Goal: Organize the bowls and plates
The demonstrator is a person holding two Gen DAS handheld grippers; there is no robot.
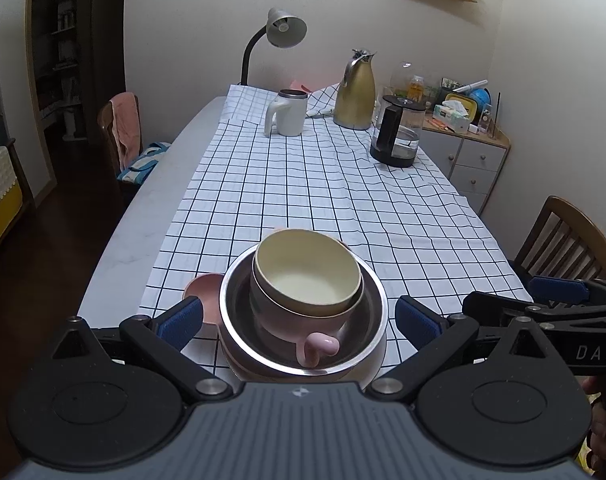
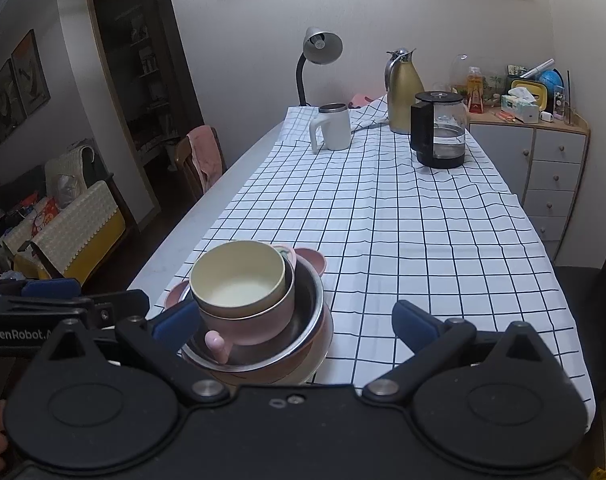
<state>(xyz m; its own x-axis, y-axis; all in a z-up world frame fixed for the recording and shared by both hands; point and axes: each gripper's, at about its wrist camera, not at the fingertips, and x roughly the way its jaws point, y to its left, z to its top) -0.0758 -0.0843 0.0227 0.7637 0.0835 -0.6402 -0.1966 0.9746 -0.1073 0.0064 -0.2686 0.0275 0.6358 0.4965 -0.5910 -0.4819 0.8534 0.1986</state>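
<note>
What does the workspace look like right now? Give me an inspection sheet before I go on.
Surface: table with a checked cloth over most of it.
Job's things: cream bowl nested in a pink cup, inside a steel bowl, on pink and white plates; small pink dish at the stack's left.
Clutter: white mug, gold jug, glass kettle, desk lamp at the far end.
Grippers: left gripper open, fingers either side of the stack; right gripper open, empty.
Cables: nothing seen.
Surroundings: chairs, corner cabinet with oddments.
</note>
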